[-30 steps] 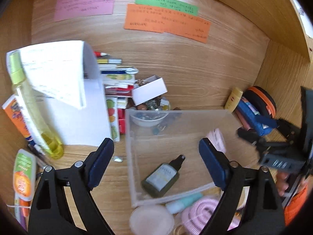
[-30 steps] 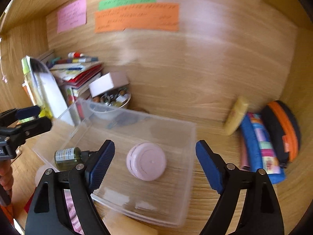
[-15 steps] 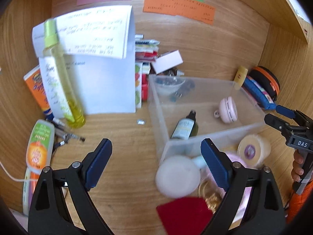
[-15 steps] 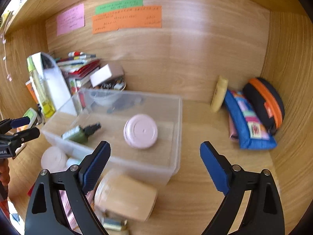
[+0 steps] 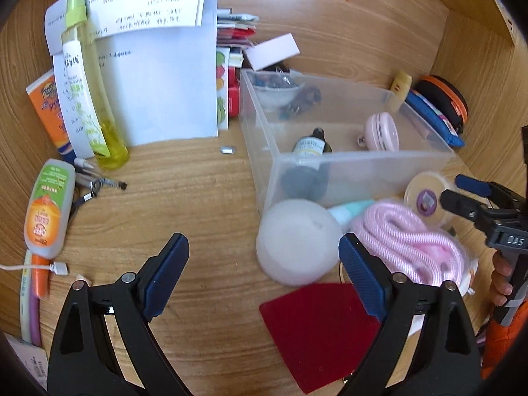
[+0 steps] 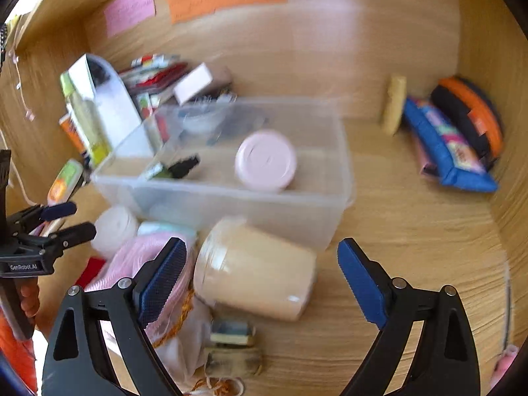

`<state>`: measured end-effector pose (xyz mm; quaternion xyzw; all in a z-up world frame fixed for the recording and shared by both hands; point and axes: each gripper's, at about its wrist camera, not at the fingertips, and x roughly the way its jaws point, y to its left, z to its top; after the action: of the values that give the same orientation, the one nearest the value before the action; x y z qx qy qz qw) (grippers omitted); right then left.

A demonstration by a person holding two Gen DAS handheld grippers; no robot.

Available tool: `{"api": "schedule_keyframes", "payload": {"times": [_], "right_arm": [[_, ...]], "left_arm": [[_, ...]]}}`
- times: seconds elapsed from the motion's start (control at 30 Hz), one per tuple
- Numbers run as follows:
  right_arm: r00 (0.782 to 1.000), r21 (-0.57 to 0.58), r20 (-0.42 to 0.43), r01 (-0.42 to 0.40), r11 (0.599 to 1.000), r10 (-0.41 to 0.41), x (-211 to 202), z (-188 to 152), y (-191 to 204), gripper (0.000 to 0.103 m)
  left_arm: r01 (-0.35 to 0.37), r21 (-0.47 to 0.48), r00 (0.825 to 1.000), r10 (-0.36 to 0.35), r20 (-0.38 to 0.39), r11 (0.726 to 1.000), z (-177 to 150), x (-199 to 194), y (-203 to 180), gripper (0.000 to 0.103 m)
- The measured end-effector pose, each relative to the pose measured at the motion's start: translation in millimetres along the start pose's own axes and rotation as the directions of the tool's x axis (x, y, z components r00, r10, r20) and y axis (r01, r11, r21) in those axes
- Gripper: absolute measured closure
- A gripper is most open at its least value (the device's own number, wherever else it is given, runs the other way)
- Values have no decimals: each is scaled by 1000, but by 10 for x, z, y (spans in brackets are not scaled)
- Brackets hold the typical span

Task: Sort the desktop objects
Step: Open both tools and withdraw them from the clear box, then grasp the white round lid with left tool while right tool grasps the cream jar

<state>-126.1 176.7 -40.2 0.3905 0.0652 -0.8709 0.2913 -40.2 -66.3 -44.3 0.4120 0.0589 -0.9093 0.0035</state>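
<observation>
- Clear bin [image 6: 231,198] sits mid-bench, holding a pink round case [image 6: 265,161] and a dark spray bottle [image 5: 310,147].
- A beige jar [image 6: 254,270] lies just before it, between my right claw's [image 6: 260,277] spread jaws, untouched.
- My left claw [image 5: 264,274] gapes empty above the bench [image 5: 198,204].

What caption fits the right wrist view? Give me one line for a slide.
Open right tongs above a beige jar lying on its side before a clear bin holding a pink round case and a small dark bottle.
</observation>
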Motion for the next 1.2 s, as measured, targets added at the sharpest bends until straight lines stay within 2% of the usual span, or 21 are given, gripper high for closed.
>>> {"api": "schedule_keyframes", "payload": {"times": [0.1,0.3,0.4,0.47,0.73,0.8,0.87,1.0,1.03,1.13,1.2], "right_arm": [[999,6,-45,-11,1000,11,91,-47,-34,11],[995,-2,-73,-64,998,64,122,-106,-125,12],[996,-34,-68,-52,998,49,92,-122,-132,14],[997,-51,-62,-38,998,35,52,-132,-145,19],[997,-68,-74,-8,998,3,36,-177,-261,22],[997,-65,-76,-3,998,-2,83,-174,-246,27],[996,-57,-88,-24,998,19,131,-170,-221,38],[997,-61,-70,-23,998,18,147,-185,-208,38],[998,-54,-67,-25,998,21,145,-188,-223,38],[998,-44,-56,-19,999,17,120,-185,-261,38],[999,-45,-38,-19,999,17,85,-184,-266,39]], "left_arm": [[11,8,1000,-11,-12,1000,-47,0,-18,10],[15,40,999,-13,-49,999,-63,135,-102,10],[13,44,998,-10,-67,999,-38,231,-150,10],[12,41,997,-8,-79,999,-28,289,-182,10],[-14,33,995,17,-101,999,16,433,-203,10],[-12,33,994,15,-109,999,22,466,-207,10],[-32,41,994,36,-102,999,17,468,-203,10],[-44,39,995,47,-85,998,10,459,-157,10],[-46,34,996,48,-74,998,16,453,-148,14],[-50,44,998,52,-43,998,0,440,-172,37],[-75,62,997,77,-29,995,-17,435,-202,38]]}}
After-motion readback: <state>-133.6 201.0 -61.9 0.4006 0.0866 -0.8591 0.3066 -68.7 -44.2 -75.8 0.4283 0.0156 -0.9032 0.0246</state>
